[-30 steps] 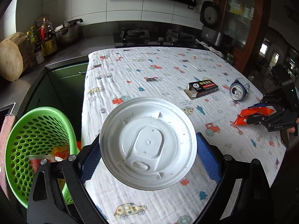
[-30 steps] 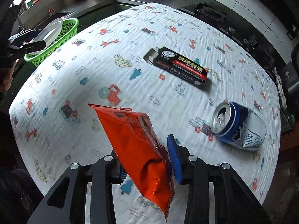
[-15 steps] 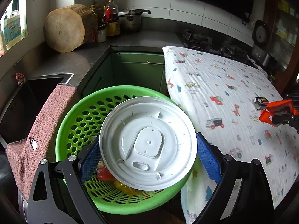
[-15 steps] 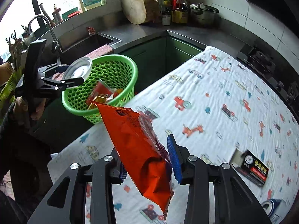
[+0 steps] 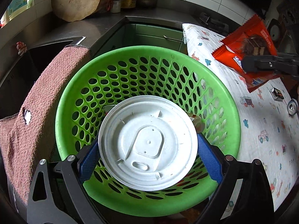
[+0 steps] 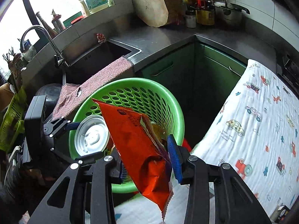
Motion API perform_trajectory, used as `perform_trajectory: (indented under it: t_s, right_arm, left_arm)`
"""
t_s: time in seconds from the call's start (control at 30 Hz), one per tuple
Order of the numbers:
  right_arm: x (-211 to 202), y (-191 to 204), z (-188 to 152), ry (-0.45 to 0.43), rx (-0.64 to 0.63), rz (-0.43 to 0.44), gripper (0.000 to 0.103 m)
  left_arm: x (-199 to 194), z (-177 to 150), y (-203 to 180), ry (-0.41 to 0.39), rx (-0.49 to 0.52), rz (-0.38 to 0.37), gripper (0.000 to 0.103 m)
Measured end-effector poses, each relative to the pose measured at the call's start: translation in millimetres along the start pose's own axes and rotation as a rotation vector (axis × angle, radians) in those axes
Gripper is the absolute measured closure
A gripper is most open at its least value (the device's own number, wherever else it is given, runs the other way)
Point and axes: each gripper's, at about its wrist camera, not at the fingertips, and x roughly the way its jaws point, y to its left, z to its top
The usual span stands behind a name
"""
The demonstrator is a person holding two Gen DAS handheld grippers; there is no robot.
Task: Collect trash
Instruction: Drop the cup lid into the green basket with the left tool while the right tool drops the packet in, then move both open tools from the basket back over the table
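Two grippers hang over a green basket [image 5: 220, 85], each with a piece of trash. Left gripper [image 5: 147, 155] has its blue pads clamped on the edges of a white round lid [image 5: 147, 143], which sits flat, facing the camera, above the basket's opening; from the right wrist view the same lid [image 6: 91, 135] is at the basket's near left rim. Right gripper [image 6: 149, 160] is closed tight on an orange snack wrapper [image 6: 138, 145], gripped near its lower end, so the wrapper stands up at a slant with its top corner over the basket [image 6: 173, 108]. In the left view that wrapper [image 5: 244, 43] is held just right of the basket, above the desk's edge.

Some trash already lies at the basket's bottom, mostly hidden by the lid. A pink towel [image 5: 41, 97] drapes over the sink edge, touching the basket's left side. Farther along the desk's cloth [image 5: 265, 130] lie a small dark box [image 5: 278, 93] and a can [image 5: 292, 107], well apart from the basket.
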Motion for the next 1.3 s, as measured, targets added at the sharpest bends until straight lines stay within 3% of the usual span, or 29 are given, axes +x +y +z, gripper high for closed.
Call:
perform_trajectory:
  t_s: [0.3, 0.33, 0.4, 0.47, 0.63, 0.8, 0.97, 1.3]
  right_arm:
    - [51, 12, 25, 0.026, 0.06, 0.041, 0.063]
    - [52, 12, 25, 0.026, 0.062, 0.036, 0.061]
    - [51, 13, 24, 0.018, 0.064, 0.039, 0.044]
    - [44, 13, 21, -0.005, 0.06, 0.027, 0.035]
    - [23, 10, 8, -0.019, 0.05, 0.026, 0.031]
    - [-10, -1, -16, -0.061, 0.059, 0.002, 0.019]
    - [-43, -26, -50, -0.077, 0.097, -0.037, 0.014]
    - [-129, -112, -144, -0.09, 0.239, -0.208, 0.011]
  left_arm:
    - [-9, -9, 10, -0.01, -0.01, -0.011, 0.007]
    - [-9, -10, 10, -0.01, -0.01, -0.011, 0.007]
    - [-10, -10, 12, -0.013, -0.011, -0.015, 0.007]
    - [-10, -10, 12, -0.012, -0.013, -0.012, 0.007]
    - [-13, -9, 7, -0.013, -0.011, -0.01, 0.007]
    - [-20, -6, -6, -0.025, 0.007, -0.013, 0.006]
    - [-26, -3, -26, -0.035, 0.034, -0.024, 0.006]
    - [-29, 10, -98, -0.049, 0.141, -0.072, 0.005]
